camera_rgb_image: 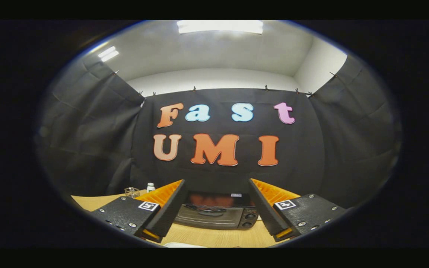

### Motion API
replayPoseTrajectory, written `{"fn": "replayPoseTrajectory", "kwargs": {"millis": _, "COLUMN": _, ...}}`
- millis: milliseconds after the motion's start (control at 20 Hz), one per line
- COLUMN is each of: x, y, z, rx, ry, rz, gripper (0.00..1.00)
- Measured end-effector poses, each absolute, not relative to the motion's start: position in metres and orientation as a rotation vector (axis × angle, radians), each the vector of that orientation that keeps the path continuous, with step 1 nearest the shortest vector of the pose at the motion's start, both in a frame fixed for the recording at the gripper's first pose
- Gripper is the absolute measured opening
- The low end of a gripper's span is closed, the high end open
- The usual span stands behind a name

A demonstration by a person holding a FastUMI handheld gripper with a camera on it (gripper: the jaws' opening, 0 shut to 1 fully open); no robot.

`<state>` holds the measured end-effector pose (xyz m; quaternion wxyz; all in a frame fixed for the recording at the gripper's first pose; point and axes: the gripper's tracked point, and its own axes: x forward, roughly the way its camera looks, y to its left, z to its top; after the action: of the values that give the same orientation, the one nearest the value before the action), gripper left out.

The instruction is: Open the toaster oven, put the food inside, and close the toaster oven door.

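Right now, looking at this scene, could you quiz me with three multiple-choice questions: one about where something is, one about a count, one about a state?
1. Where is the toaster oven?
A. beyond the open fingers, on the wooden table
B. clamped between the fingers
C. on the floor

2. How many knobs show on the oven's front?
A. none
B. two
C. five

3. What state is the oven door in?
A. open
B. removed
C. closed

Answers: 1 A, it sits on the table past the gripper; 2 B, two dark knobs are stacked at its right; 3 C, the door lies flush, handle up.
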<state>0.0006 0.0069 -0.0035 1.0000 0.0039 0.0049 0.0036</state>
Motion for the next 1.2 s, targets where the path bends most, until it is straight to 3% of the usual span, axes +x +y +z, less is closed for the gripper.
{"fn": "replayPoseTrajectory", "kwargs": {"millis": 1200, "x": 0.018, "y": 0.010, "z": -0.026, "rx": 0.044, "ry": 0.044, "rz": 0.017, "gripper": 0.97}}
